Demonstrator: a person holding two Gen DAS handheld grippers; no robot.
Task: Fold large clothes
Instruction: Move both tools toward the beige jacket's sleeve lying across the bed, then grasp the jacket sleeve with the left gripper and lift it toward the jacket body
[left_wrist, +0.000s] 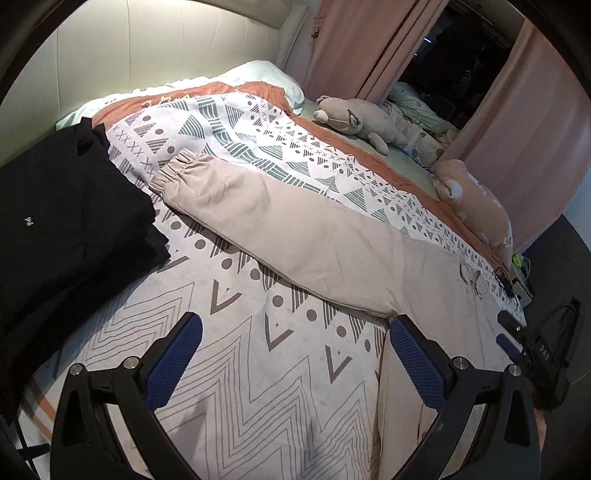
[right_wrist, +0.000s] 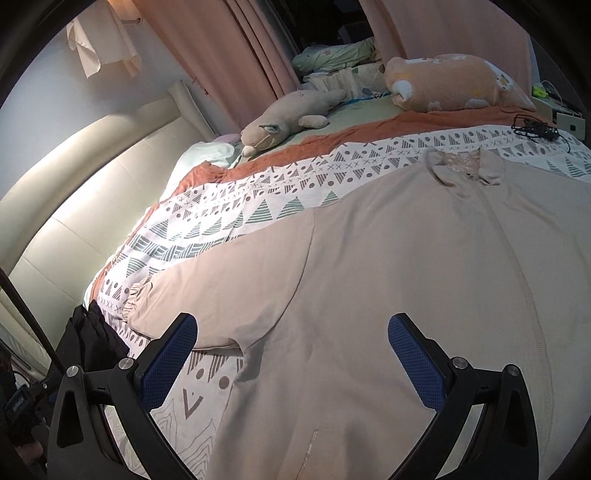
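A large beige jacket lies spread flat, front up, on the patterned bedspread, collar toward the far side. Its long sleeve stretches out to the left, elastic cuff near a black garment. My left gripper hangs open above the bedspread, just short of the sleeve's armpit. My right gripper is open above the jacket's side near the armpit, nothing between its fingers. The right gripper also shows at the right edge of the left wrist view.
A stack of folded black clothes sits at the left of the bed. Two plush toys lie along the far edge. A padded headboard, pink curtains and a cable tangle border the bed.
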